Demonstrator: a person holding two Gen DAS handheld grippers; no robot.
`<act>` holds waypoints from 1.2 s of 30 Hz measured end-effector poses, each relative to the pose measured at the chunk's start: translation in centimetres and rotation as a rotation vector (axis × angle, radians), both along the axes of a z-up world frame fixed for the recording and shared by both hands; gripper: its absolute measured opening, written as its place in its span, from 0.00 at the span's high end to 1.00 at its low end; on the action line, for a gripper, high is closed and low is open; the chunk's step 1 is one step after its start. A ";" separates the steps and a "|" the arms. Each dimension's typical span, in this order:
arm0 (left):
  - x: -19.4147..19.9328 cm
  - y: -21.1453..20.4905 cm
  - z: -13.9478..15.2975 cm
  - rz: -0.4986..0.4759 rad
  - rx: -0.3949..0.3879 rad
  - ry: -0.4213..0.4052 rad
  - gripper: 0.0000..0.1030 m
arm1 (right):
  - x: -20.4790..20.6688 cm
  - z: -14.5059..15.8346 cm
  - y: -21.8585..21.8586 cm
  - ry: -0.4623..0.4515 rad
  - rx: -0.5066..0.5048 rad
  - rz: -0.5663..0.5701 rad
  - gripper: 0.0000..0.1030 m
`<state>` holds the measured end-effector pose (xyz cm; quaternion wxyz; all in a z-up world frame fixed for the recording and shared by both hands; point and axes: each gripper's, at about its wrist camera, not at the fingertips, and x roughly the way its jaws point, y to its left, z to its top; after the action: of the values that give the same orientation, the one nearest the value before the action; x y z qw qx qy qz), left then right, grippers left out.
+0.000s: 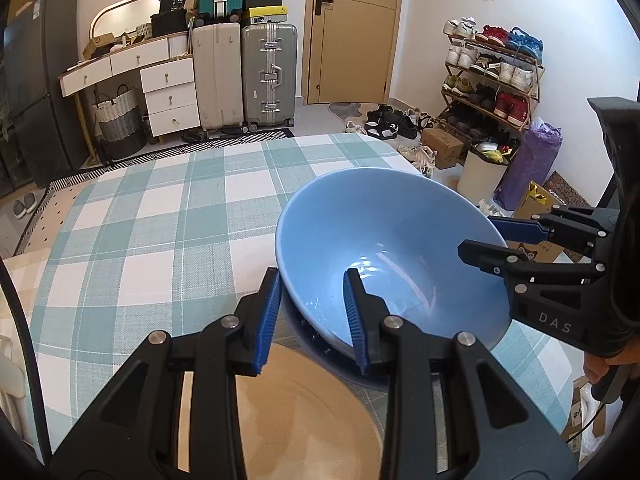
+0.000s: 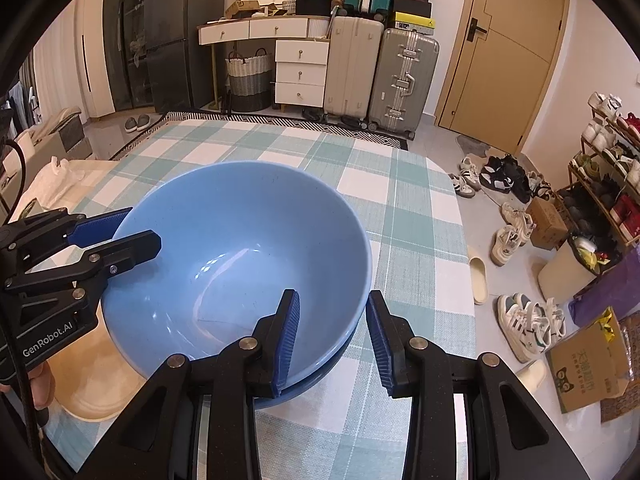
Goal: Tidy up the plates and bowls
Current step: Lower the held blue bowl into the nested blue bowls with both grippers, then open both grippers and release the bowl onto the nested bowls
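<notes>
While both hands work together, a light blue bowl [image 2: 240, 256] sits tilted over a darker blue bowl [image 2: 320, 376] on a checked worktop [image 1: 152, 220], beside a beige plate [image 1: 304, 412]. The left hand-held gripper [image 1: 312, 316] straddles the bowl's rim, one finger inside and one outside. The right hand-held gripper [image 2: 332, 336] straddles the opposite rim; I cannot tell whether either one's pads press on it.

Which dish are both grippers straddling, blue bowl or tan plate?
The light blue bowl: left gripper and right gripper each straddle its rim. The tan plate lies untouched beside it.
</notes>
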<state>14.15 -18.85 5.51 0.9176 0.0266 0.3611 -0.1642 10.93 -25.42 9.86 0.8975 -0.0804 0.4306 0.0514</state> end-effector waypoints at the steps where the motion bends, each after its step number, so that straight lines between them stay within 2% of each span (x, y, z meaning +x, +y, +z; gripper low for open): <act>1: 0.0 0.0 -0.1 0.000 0.002 0.001 0.73 | 0.1 -0.1 0.1 0.002 -0.005 0.000 0.66; 23: 0.1 -0.6 -2.2 0.000 0.049 0.011 0.73 | -0.1 -2.2 1.2 0.014 -0.067 0.005 0.66; 28: -0.1 -0.7 -2.2 -0.016 0.057 0.017 0.68 | -0.2 -2.4 1.1 0.017 -0.070 0.004 0.66; 31: 0.3 -0.4 -2.2 -0.022 0.036 0.036 0.67 | -0.2 -2.3 0.9 0.022 -0.054 0.000 0.65; 35: 0.6 0.1 -1.7 -0.035 0.009 0.062 0.61 | -0.1 -2.2 0.7 0.033 -0.017 0.012 0.51; 36: 0.7 0.2 -1.6 -0.032 0.008 0.064 0.56 | -0.1 -2.1 0.8 0.033 -0.009 0.017 0.49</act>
<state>14.88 -18.64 3.89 0.9027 0.0310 0.3904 -0.1783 10.78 -24.67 7.81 0.8894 -0.0873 0.4448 0.0585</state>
